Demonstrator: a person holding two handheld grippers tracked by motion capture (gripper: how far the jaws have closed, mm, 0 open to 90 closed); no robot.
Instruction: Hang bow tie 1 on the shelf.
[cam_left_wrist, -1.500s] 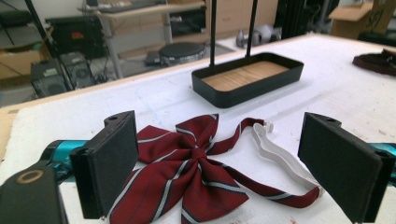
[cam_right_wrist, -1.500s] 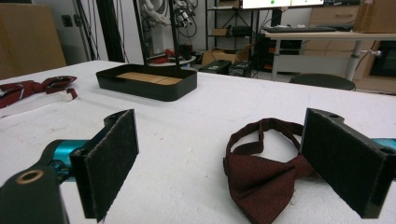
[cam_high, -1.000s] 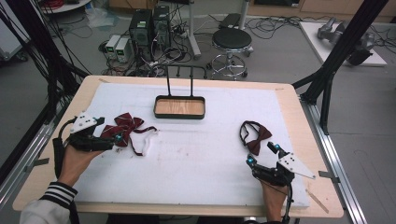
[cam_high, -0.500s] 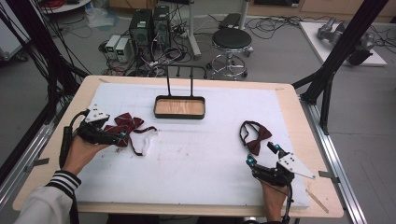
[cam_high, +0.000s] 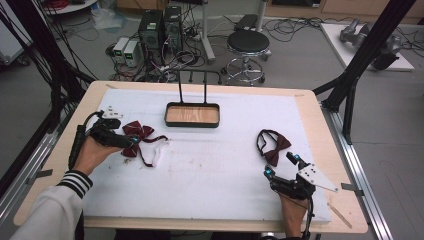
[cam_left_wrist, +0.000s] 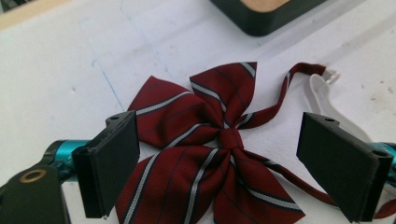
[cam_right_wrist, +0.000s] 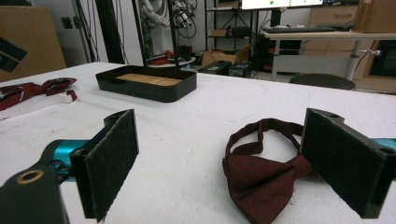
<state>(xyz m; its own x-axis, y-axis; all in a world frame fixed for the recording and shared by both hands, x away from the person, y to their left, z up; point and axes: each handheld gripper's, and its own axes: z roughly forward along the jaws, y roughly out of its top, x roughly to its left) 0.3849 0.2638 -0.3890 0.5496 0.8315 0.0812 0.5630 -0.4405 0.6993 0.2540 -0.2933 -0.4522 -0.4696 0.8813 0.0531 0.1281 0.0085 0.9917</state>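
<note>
A striped dark red bow tie with a white-ended strap lies at the left of the white mat. My left gripper is open, with one jaw on each side of the striped bow tie and the knot between them; my left gripper hovers just above it. At the right lies a plain dark red bow tie with its looped strap. My right gripper stands open just short of it. In the right gripper view the plain bow tie lies ahead of the open right gripper, toward its right jaw.
A black tray with a wooden bottom and a tall wire handle stands at the back middle of the mat; its wall is far ahead of the right gripper. A wooden table border rings the mat. Black frame posts rise at both sides.
My left gripper has moved right onto the striped bow tie, so its open jaws now flank it. The right gripper and the plain bow tie have stayed put.
</note>
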